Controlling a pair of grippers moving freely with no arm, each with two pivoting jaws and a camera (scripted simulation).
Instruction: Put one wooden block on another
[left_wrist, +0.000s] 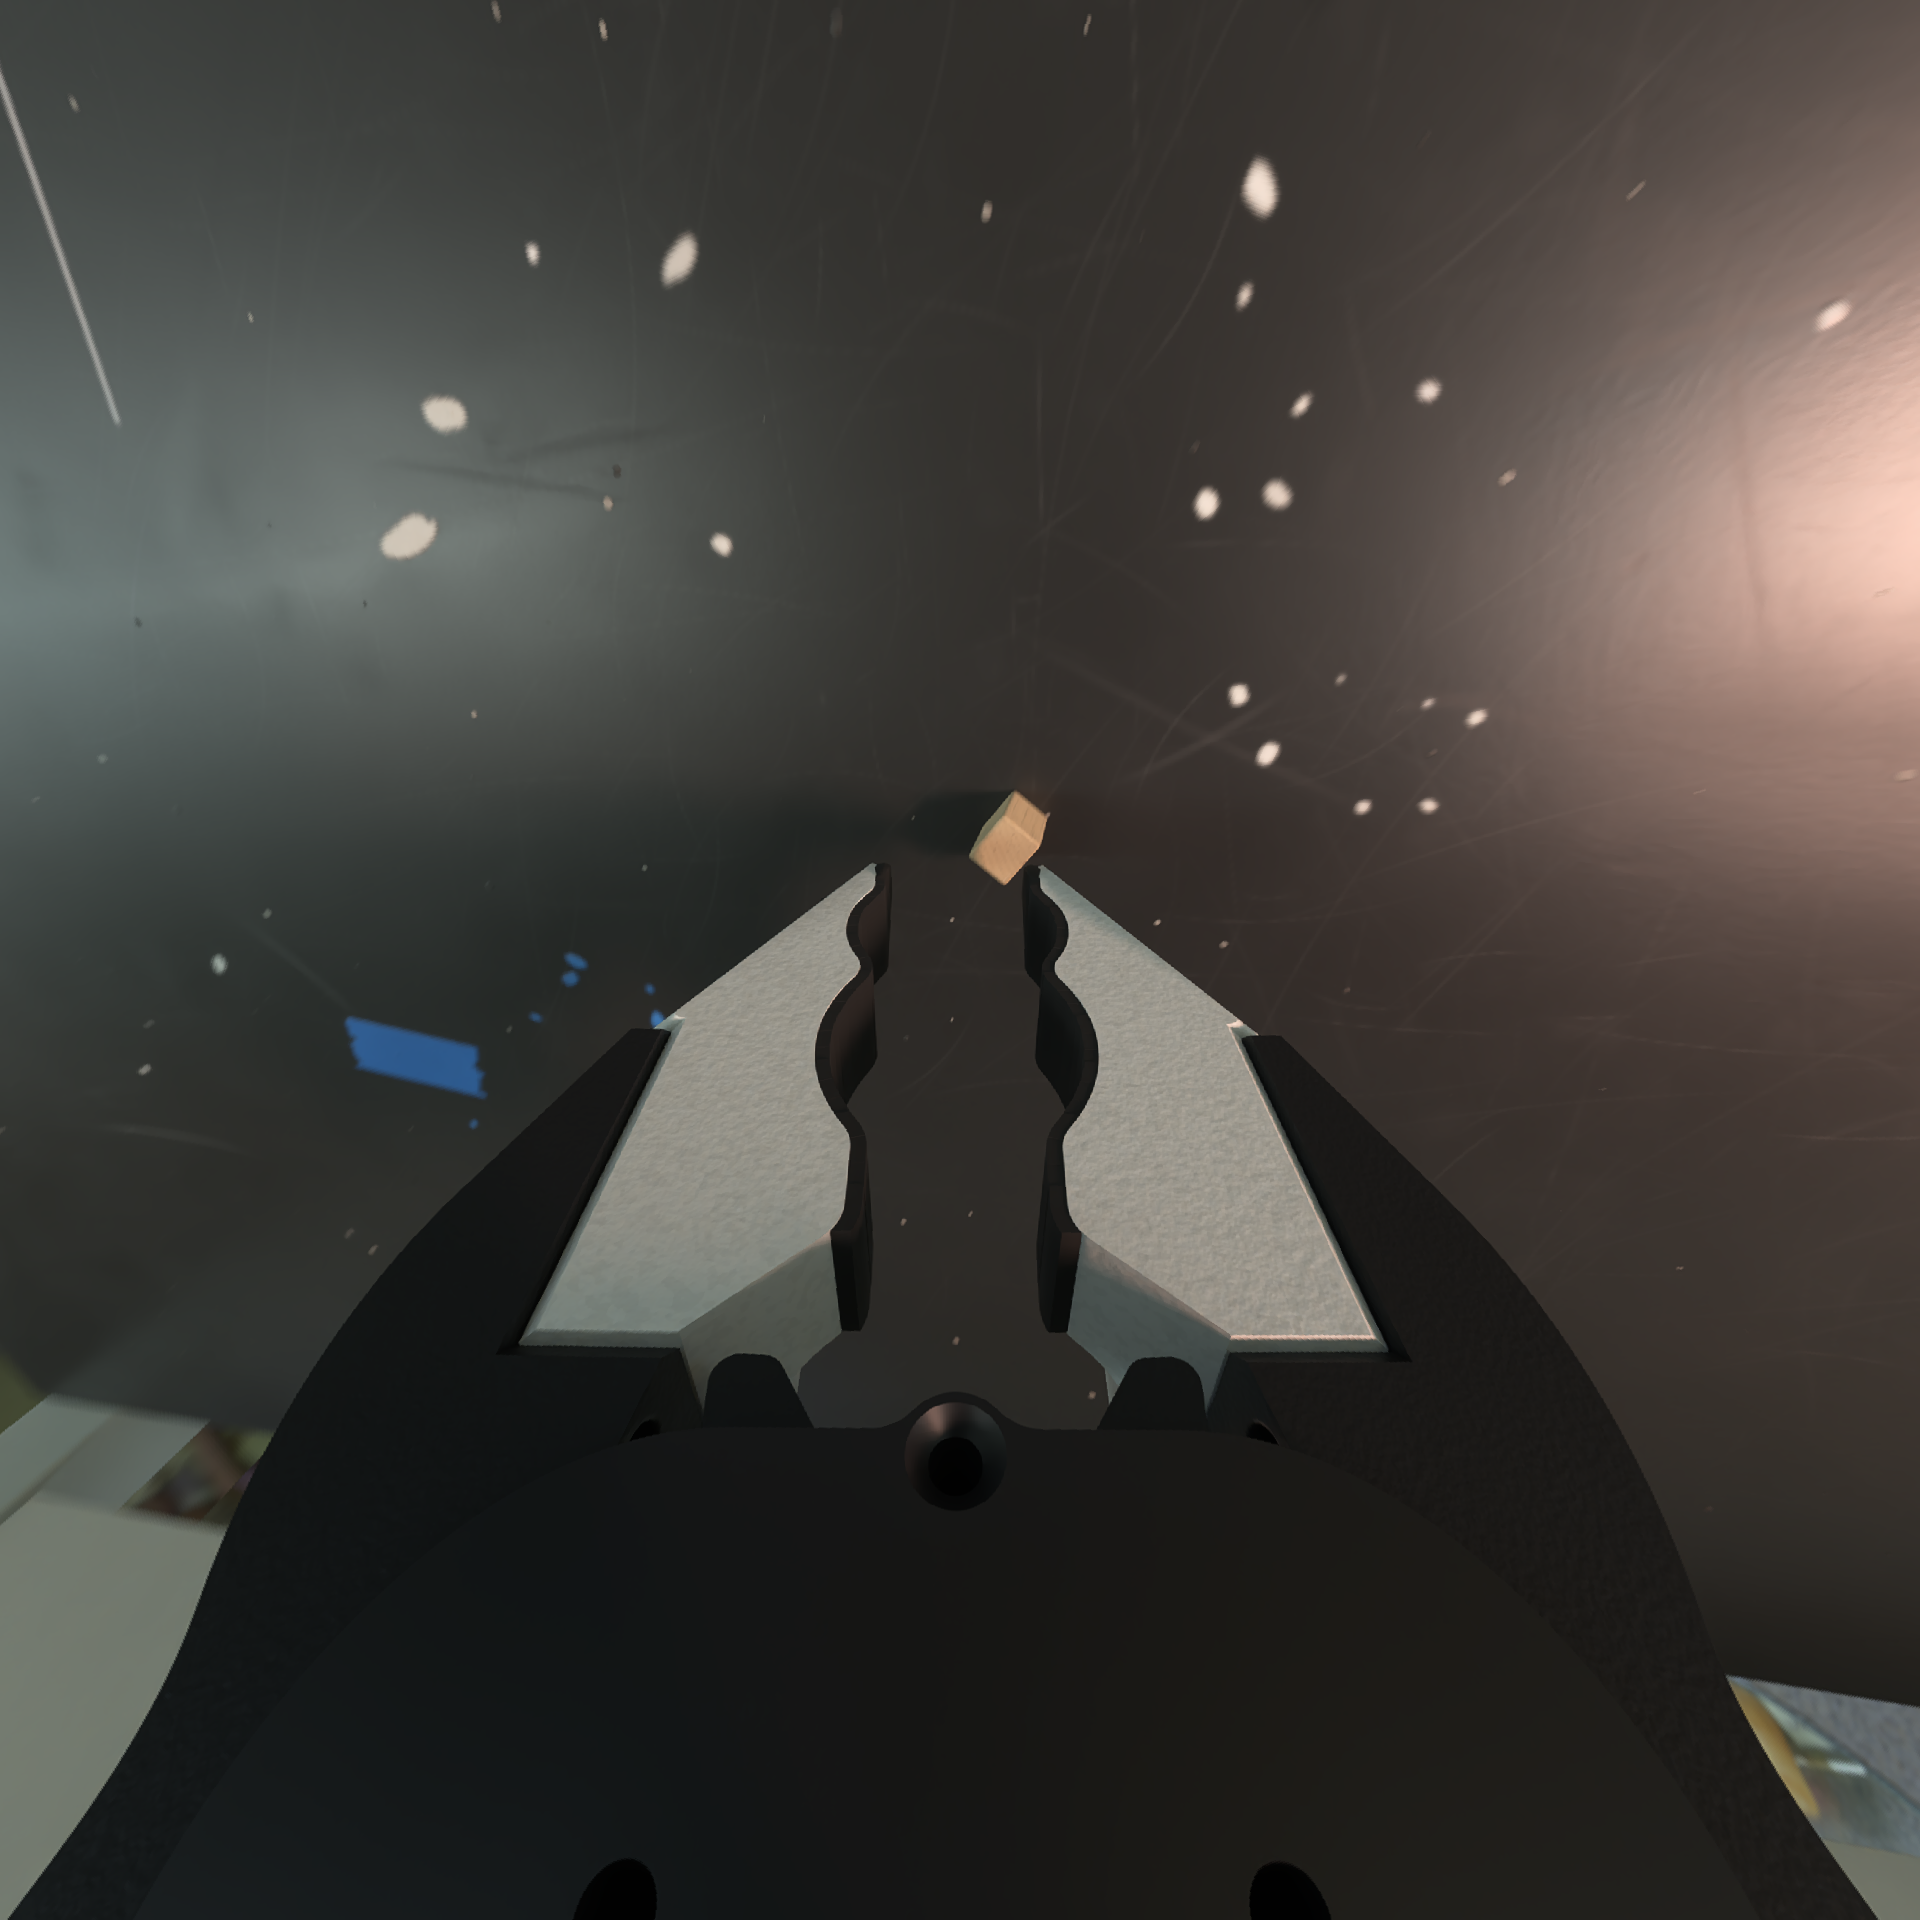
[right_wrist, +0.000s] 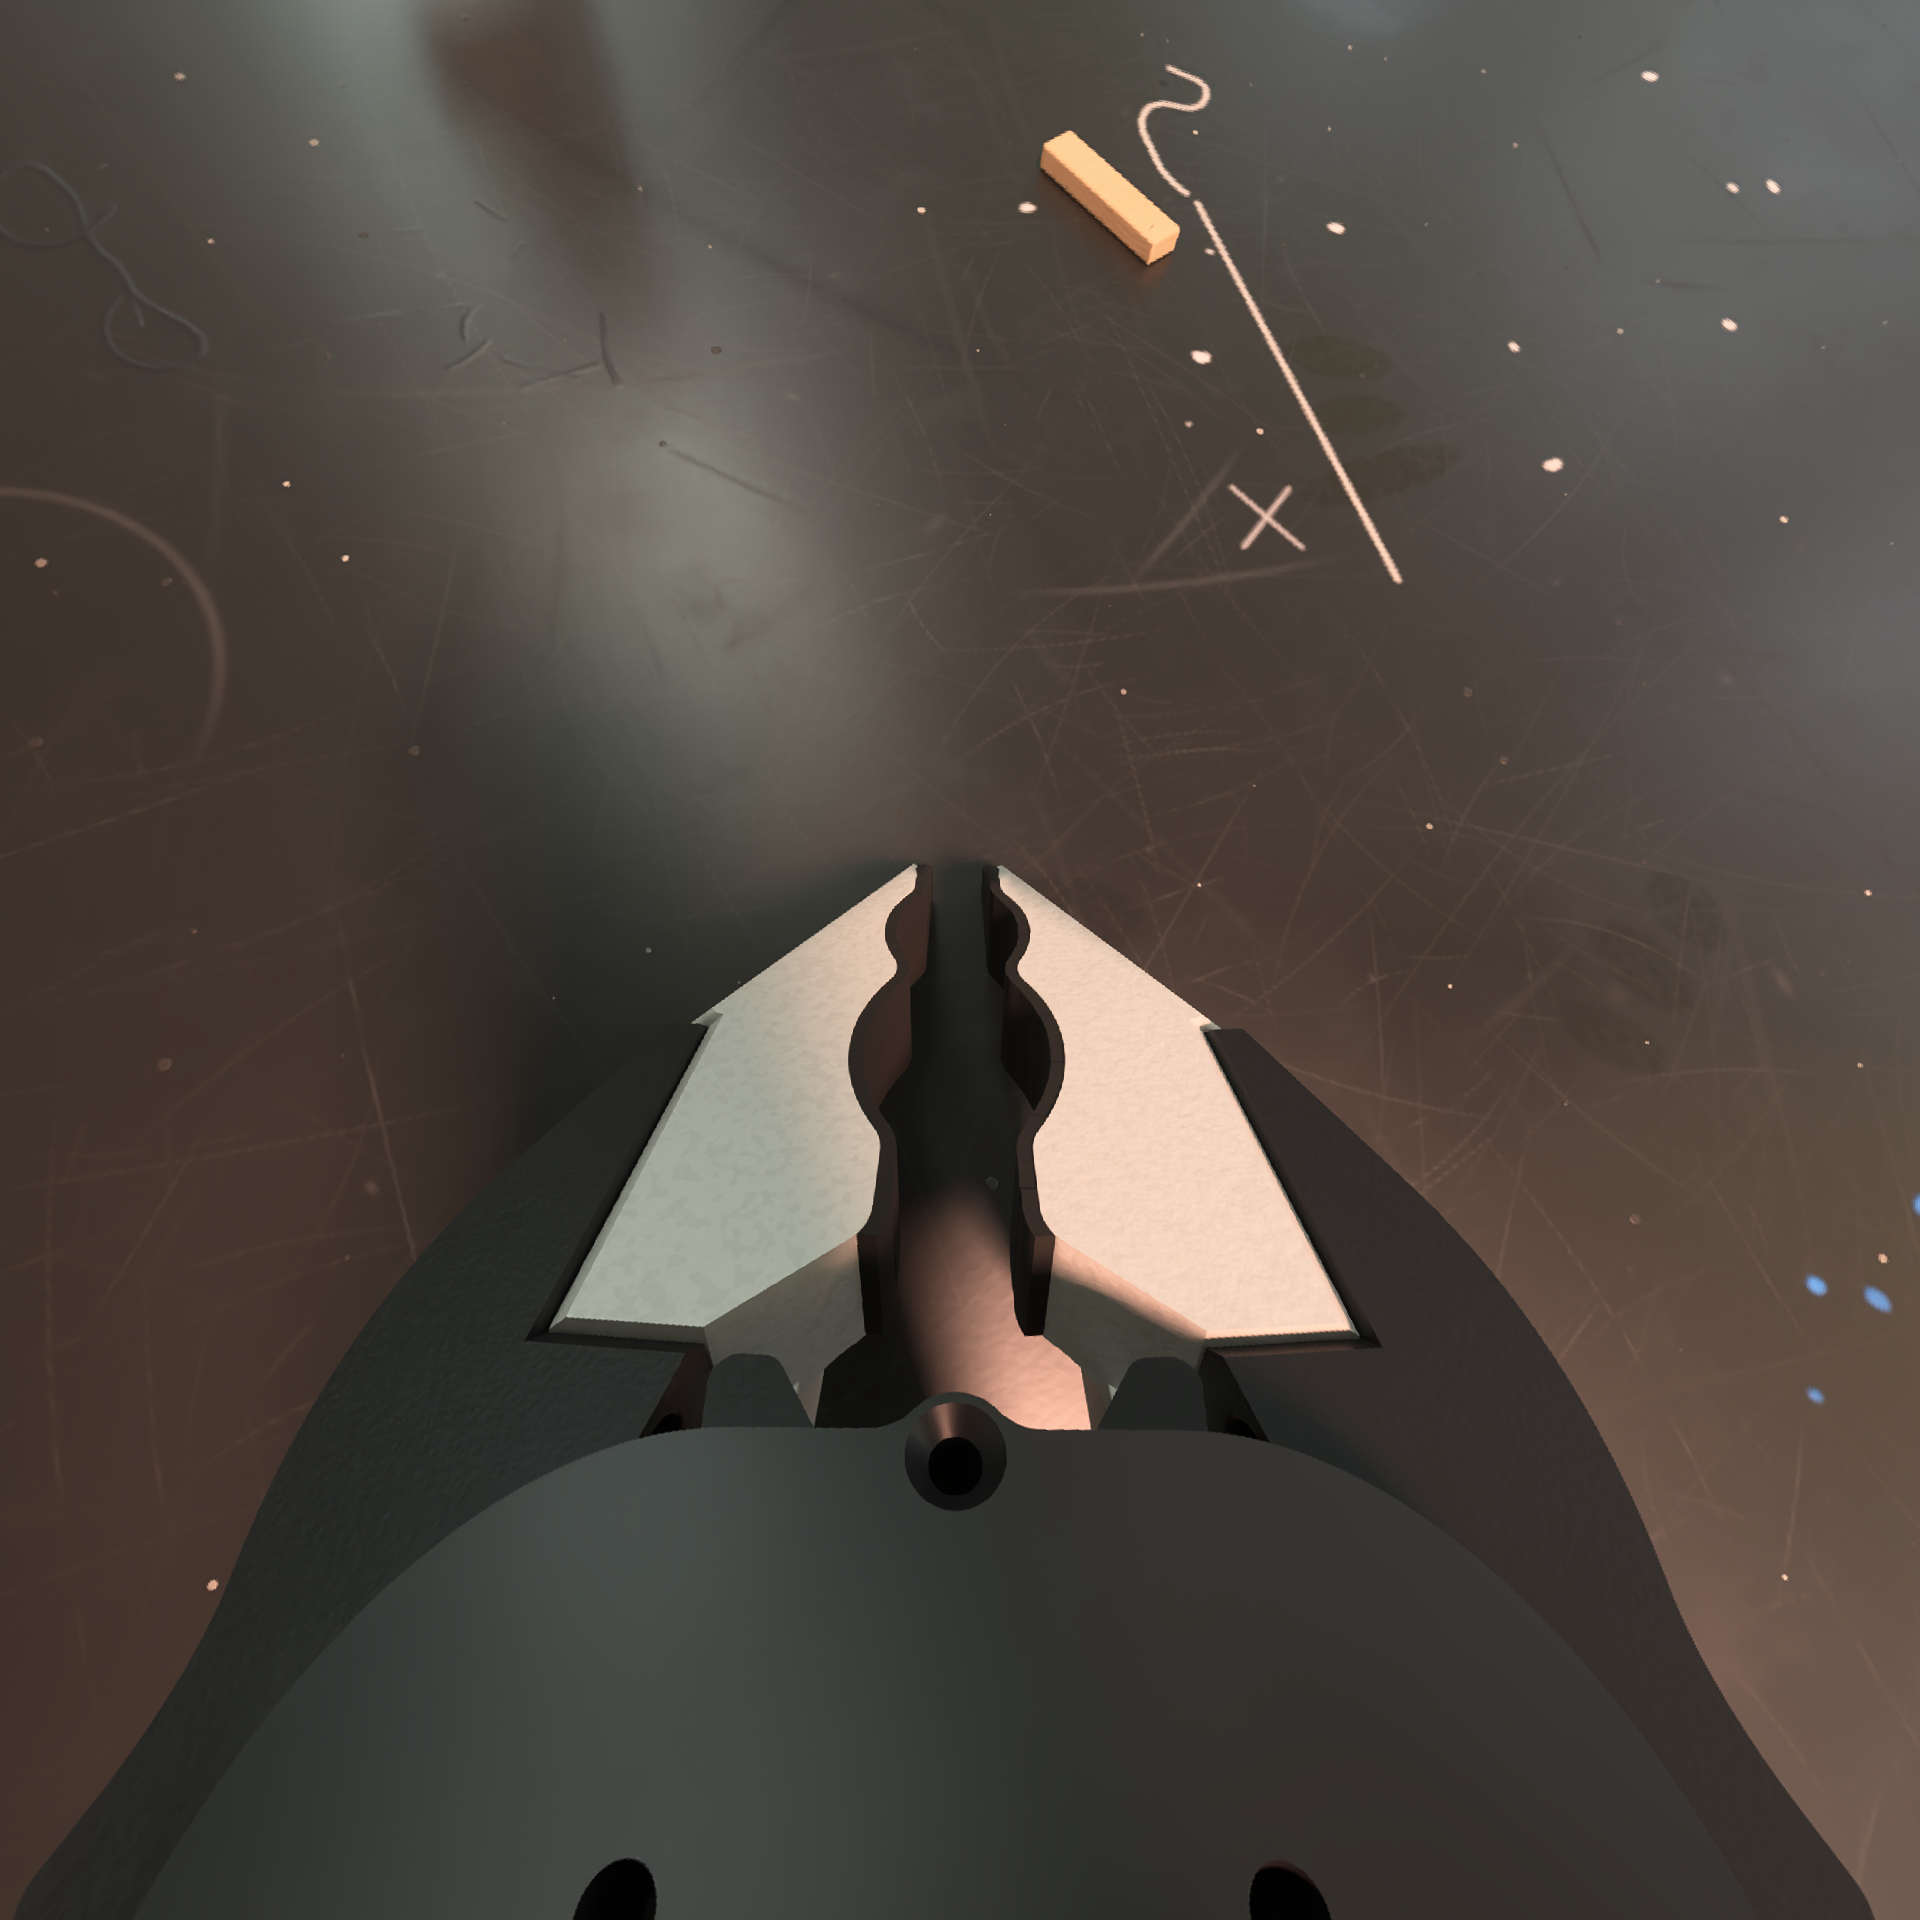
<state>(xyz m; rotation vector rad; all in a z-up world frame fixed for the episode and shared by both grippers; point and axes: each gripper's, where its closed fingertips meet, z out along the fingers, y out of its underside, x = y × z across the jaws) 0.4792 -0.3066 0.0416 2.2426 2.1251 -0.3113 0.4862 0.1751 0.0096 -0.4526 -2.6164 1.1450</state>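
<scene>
A small pale wooden cube (left_wrist: 1006, 836) lies on the dark scratched tabletop (left_wrist: 935, 468), just beyond my left gripper's fingertips and slightly right of its centre line. My left gripper (left_wrist: 956, 873) is open and empty, its jaws spread a little wider than the cube. In the right wrist view a long pale wooden block (right_wrist: 1110, 197) lies flat on the table far ahead and to the right. My right gripper (right_wrist: 958, 873) is low over the table, its jaws almost together with only a thin slit between them and nothing in it.
A blue tape patch (left_wrist: 416, 1055) is stuck on the table left of my left gripper. A white chalk line (right_wrist: 1299, 395) and a small cross mark (right_wrist: 1270, 516) lie beside the long block. A pale table edge (left_wrist: 62, 1558) shows at lower left.
</scene>
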